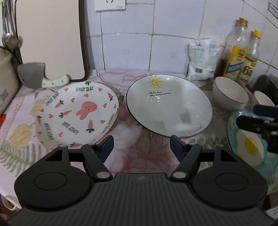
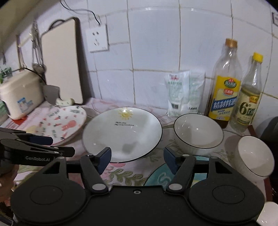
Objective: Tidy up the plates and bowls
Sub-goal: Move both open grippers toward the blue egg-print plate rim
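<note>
blue plate (image 2: pixel 161 175) half hidden behind right gripper (image 2: pixel 137 156).

The rear wall (image 2: pixel 156 43) is faced with white square tiles, the grout lines grey. A white wall socket (image 2: pixel 97 39) is mounted on it, a dark cable (image 2: pixel 78 8) running above. A floral cloth (image 1: pixel 144 153) covers the countertop. A cream cutting board (image 2: pixel 62 64) leans upright against the tiles. Lighting is dim and even.

Teal egg plate (image 2: pixel 163 175) mostly hidden behind the right hand-held gripper (image 2: pixel 137 159); cleaver (image 1: pixel 33 75) blurred.
</note>
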Demonstrator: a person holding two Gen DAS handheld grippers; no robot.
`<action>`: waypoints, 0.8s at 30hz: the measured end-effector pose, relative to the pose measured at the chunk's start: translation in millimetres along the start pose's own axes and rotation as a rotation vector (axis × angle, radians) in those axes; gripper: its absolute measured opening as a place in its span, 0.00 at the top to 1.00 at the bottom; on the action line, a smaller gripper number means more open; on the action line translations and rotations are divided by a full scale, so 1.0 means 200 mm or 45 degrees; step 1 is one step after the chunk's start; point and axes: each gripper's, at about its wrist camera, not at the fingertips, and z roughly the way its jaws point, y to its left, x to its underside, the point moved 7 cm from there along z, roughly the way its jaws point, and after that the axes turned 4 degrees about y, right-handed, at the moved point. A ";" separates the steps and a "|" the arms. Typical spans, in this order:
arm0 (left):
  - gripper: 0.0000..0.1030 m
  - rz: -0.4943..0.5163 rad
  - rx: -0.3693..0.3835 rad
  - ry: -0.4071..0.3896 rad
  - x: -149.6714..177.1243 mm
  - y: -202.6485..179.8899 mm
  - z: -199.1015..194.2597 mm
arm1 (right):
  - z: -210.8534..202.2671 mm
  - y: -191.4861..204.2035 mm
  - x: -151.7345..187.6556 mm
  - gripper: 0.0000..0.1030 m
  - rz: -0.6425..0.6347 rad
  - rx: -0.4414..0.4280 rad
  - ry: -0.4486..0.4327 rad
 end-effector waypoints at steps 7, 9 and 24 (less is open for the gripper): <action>0.26 0.027 0.056 -0.027 0.07 -0.05 -0.23 | -0.26 0.01 0.06 0.24 0.002 -0.040 -0.068; 0.25 0.033 0.076 -0.044 0.08 -0.08 -0.29 | -0.33 0.01 0.08 0.24 0.007 -0.047 -0.086; 0.17 0.166 0.182 -0.072 0.23 -0.37 -0.50 | -0.72 -0.12 0.36 0.19 0.065 -0.011 -0.137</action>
